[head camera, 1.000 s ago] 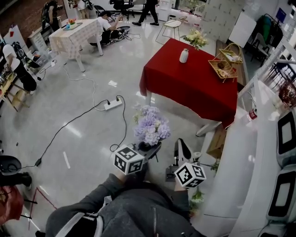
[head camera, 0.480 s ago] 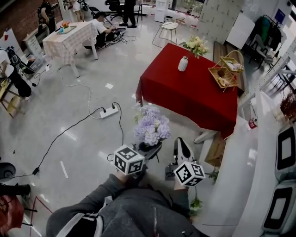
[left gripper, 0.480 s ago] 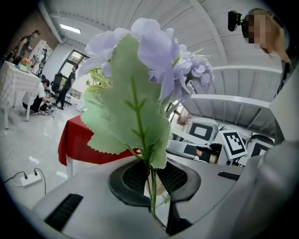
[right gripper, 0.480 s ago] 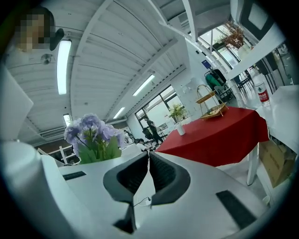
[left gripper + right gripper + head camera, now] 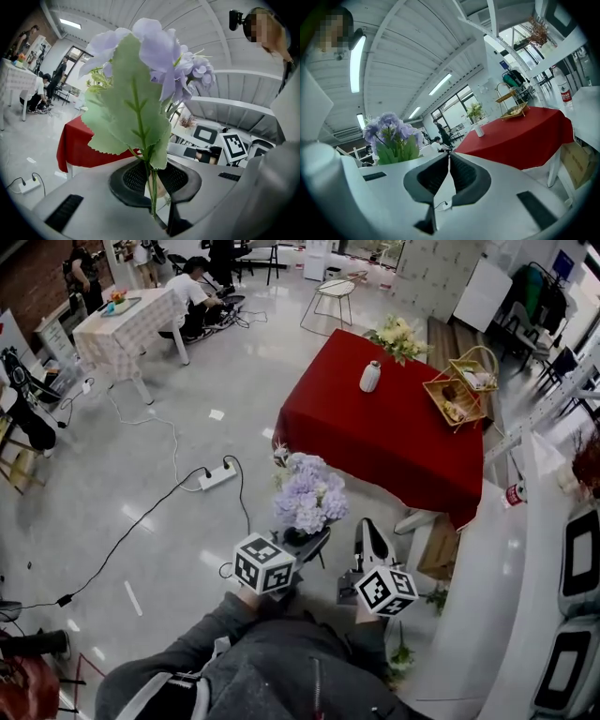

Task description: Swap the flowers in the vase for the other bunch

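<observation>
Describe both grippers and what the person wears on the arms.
The left gripper and right gripper have light grey bodies with dark ribbed pads, and each carries a white cube with black square markers. The person's sleeve is grey.

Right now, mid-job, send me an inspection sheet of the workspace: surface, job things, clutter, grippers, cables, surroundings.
Surface: red table, cloth mostly bare.
Job's things: white vase stands on the table; pale yellow bunch behind it, whether it sits in the vase cannot be told; purple bunch away from the table, carried.
Clutter: wire basket on the table's right side.
Grippers: left gripper shut on the purple bunch's stems; right gripper shut, empty.
Cables: power strip and loose cables on the floor left of the table.
Surroundings: checked table with people far left; cardboard box under the red table's near corner.
</observation>
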### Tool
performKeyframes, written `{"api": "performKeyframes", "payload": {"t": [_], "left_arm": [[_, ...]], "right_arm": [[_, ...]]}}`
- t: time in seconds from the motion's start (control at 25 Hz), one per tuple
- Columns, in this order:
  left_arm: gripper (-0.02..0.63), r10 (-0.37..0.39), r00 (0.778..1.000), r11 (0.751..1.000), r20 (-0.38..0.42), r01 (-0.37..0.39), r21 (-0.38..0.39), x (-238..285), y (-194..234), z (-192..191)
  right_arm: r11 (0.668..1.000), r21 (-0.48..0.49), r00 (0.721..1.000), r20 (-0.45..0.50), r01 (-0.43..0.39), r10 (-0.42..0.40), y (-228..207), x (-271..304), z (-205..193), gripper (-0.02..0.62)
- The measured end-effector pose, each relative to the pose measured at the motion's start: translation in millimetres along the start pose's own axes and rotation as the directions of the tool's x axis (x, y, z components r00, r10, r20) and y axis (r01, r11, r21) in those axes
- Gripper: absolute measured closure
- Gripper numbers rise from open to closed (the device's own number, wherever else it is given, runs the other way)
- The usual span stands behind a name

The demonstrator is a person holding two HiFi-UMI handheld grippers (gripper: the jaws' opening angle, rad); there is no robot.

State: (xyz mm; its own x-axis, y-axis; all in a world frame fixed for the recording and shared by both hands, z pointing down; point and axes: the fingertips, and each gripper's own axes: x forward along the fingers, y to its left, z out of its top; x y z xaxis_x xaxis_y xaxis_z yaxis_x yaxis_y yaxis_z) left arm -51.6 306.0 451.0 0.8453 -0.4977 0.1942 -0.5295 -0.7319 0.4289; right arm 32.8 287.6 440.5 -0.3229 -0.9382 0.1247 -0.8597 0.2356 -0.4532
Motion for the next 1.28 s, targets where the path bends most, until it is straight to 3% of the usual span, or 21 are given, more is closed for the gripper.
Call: {"api": "performKeyframes", "payload": {"t": [0.6,0.84,1.28], "left_arm": [[0.555,-0.051,0.999,0.999,-0.016,0.051,0.013,22.7,65.6,40.8],[0.557,-0.064,0.998,0.998,-0.012,0.064,0.02,27.1,88.3,53.5],[0.557,-0.068,0.998,0.998,0.0,0.068,-0.013,33.2,117.9,65.2]], "right_arm": [[0.999,-0.008,0.999,0.023,0.04,-0.039,4.4,76.0,10.5,0.581],[0.998,0.056,0.998,0.05,0.042,-0.045,3.4,100.6,14.2,0.581],[0.995,0.071,0.996,0.048,0.068,-0.072,1.1,127.1,16.4,0.581]]}}
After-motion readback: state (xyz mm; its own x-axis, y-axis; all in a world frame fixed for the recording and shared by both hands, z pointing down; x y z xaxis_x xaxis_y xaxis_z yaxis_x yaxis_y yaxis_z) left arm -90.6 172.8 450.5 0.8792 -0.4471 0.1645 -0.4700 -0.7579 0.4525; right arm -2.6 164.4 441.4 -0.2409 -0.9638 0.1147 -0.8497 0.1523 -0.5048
